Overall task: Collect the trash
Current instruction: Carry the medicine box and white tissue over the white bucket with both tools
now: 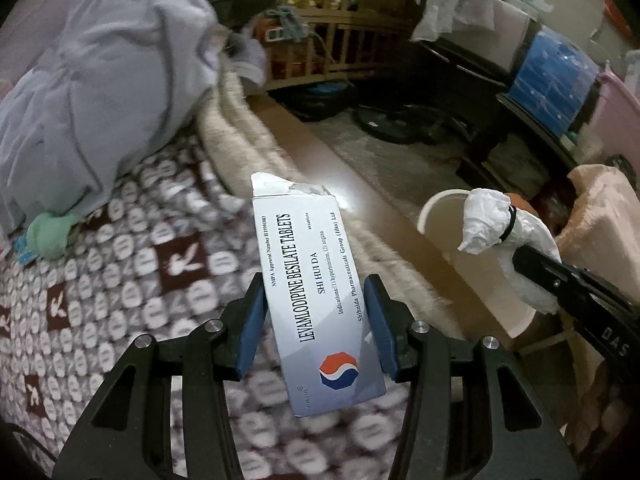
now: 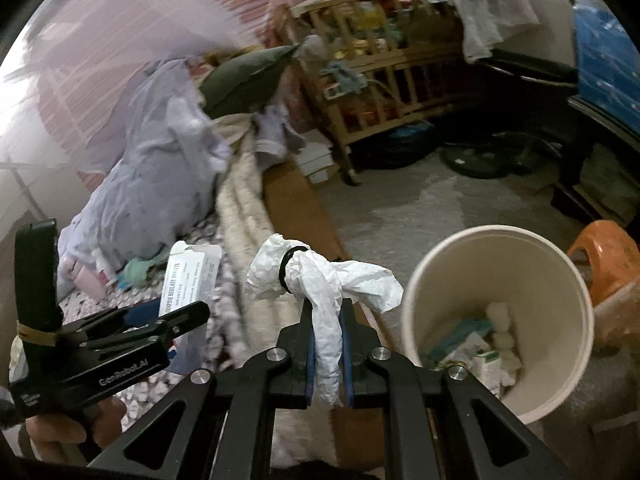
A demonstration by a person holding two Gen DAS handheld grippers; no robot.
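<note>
My left hand-held gripper (image 1: 316,328) clamps the tablet box (image 1: 310,280) above the bed (image 1: 120,280); my right hand-held gripper (image 2: 328,344) pinches crumpled tissue (image 2: 320,280). I should centre each over the bin (image 2: 560,300) before letting go.

A grey-lilac bundle of cloth (image 1: 108,80) lies on the patterned blanket (image 1: 100,300). A wooden crib (image 2: 384,80) stands beyond, an orange stool (image 2: 608,256) nearer.
</note>
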